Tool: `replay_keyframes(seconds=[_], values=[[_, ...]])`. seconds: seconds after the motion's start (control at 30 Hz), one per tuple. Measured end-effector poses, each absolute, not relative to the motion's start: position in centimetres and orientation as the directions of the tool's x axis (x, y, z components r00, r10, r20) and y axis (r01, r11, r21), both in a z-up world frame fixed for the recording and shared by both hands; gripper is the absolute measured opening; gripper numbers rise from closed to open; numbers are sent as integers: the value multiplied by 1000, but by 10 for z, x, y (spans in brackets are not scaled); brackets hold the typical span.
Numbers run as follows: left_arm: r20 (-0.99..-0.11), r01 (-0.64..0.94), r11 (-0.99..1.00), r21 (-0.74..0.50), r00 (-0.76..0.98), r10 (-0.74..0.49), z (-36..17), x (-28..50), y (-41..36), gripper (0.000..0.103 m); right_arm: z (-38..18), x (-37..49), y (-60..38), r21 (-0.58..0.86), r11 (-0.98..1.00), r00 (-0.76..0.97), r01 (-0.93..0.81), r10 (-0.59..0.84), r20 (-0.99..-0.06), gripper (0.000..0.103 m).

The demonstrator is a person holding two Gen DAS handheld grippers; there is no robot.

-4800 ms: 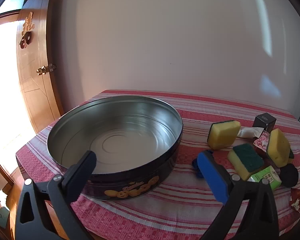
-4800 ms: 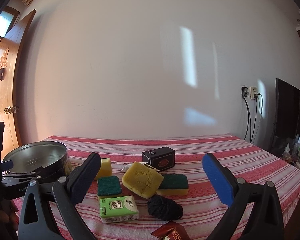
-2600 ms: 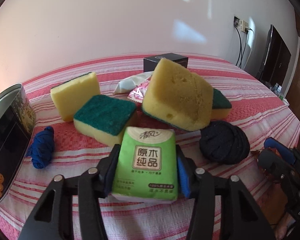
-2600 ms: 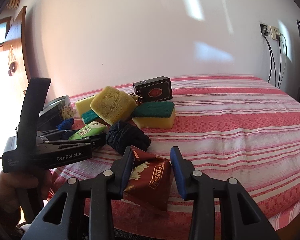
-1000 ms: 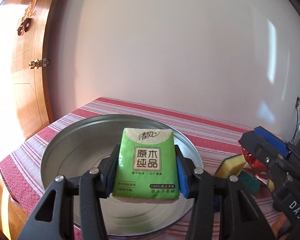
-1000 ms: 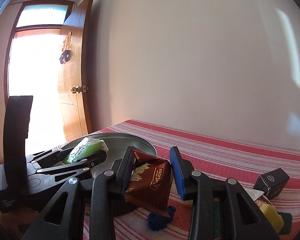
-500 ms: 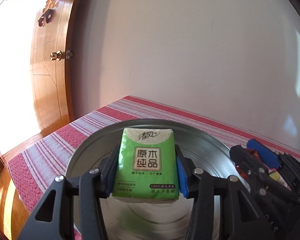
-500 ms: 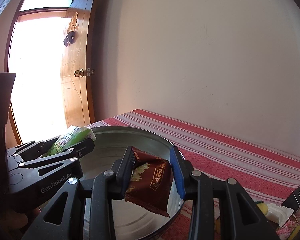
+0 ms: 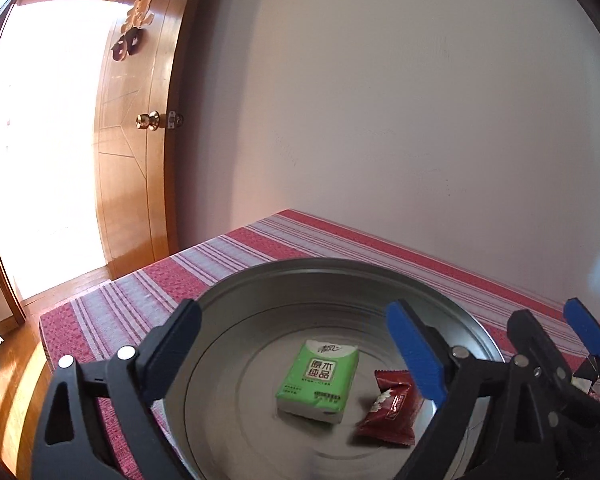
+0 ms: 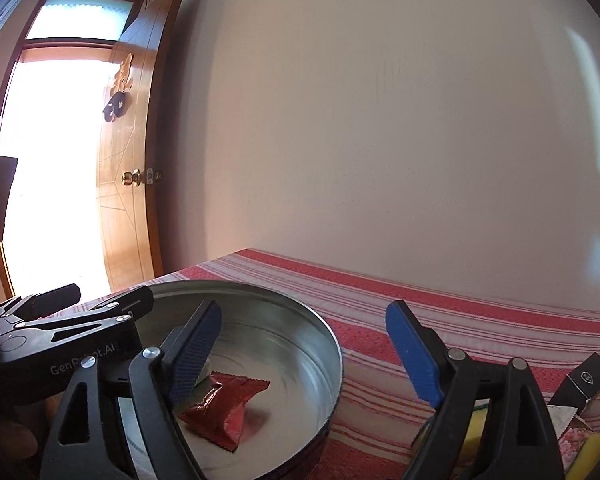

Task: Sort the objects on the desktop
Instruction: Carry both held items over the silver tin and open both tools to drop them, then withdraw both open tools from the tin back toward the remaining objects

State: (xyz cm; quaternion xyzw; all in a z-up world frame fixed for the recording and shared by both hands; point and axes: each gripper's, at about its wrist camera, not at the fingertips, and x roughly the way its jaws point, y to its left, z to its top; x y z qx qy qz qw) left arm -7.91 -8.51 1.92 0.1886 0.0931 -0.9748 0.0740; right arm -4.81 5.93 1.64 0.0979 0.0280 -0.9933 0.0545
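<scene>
The round metal tin (image 9: 340, 265) stands on the striped tablecloth. On its floor lie the green tissue pack (image 9: 318, 380) and, just to its right, the red snack packet (image 9: 392, 404). My left gripper (image 9: 296, 340) hangs above them, its jaws opening, the pads clear of the pack. The right gripper (image 9: 552, 332) shows at the right edge of that view. In the right wrist view my right gripper (image 10: 304, 348) hovers over the tin (image 10: 334, 344), jaws opening with nothing between them. The red packet (image 10: 224, 408) lies below, with the left gripper (image 10: 104, 298) at the left.
A wooden door (image 9: 140, 160) with a brass knob stands open left of the table, whose near corner (image 9: 60, 320) drops to the floor. A black box (image 10: 588, 380), a yellow sponge (image 10: 476, 412) and a pink packet (image 10: 576, 440) lie right of the tin.
Both grippers have spread wide. The green tissue pack has dropped from the left one and the red packet from the right one onto the tin's floor.
</scene>
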Motion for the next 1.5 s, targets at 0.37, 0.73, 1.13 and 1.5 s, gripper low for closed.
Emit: replay_keyframes(seconds=[0.37, 0.73, 1.13, 1.5], values=[[-297, 154, -978, -138, -949, -107, 21, -64, -60, 98, 27, -9, 78, -84, -992, -995, -97, 93, 44, 103], [-270, 109, -986, -129, -960, -71, 11, -55, -29, 98, 32, 5, 103, -59, -980, -981, -192, 190, 36, 103], [-238, 108, -993, -44, -967, -94, 12, -42, -11, 102, 26, -17, 137, 9, -961, -944, -275, 268, -194, 103], [-236, 57, -998, -17, -971, -51, 12, -32, 10, 102, 28, -8, 161, 80, -960, -940, -268, 243, -238, 103]])
